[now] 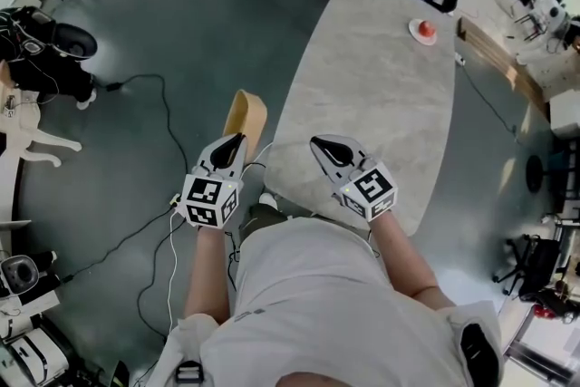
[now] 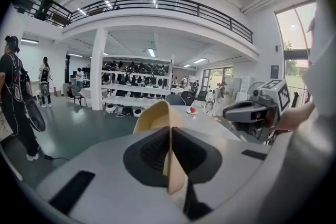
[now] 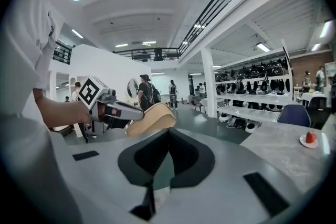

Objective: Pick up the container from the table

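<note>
L tongs [image 1: 239, 139] pinched on wall of tan container [image 1: 246, 113], lifted clear of table [image 1: 381, 95], at 9 o'clock of its near end, R tongs [image 1: 316, 141] closed, empty, at container's 4 o'clock

Tabletop [image 1: 362, 86] open ahead; a plate [image 1: 414, 27] stands far off.

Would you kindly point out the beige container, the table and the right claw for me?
beige container [image 1: 246, 115], head view, its upper wall.
table [image 1: 372, 86], head view, bare middle of its top.
right claw [image 1: 317, 141], head view, between its fingertips.
</note>
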The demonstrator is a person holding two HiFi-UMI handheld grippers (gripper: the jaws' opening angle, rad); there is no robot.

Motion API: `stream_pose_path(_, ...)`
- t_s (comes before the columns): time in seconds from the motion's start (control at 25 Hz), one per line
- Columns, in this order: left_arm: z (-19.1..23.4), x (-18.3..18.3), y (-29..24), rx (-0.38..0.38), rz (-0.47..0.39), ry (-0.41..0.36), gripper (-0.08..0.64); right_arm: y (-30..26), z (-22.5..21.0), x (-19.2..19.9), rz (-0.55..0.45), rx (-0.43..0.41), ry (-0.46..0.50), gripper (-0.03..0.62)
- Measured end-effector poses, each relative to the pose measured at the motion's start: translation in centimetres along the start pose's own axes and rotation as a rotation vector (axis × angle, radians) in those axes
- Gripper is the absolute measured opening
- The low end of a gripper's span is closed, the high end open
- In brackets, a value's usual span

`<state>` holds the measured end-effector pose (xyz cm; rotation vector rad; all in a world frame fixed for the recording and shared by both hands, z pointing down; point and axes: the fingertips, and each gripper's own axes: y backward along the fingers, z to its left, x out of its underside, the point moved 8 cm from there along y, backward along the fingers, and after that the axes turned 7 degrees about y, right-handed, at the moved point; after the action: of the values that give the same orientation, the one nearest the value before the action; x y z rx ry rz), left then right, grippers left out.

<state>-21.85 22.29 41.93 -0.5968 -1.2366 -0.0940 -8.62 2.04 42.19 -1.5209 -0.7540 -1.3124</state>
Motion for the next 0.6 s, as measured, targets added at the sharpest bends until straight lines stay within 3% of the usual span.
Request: stream_pose_path(0.6,0.3,0.0,-1.6,0.046,0.005,-0.003,0.021,0.2,-0.3,1.0,0.025,0.047,-0.02,0.011)
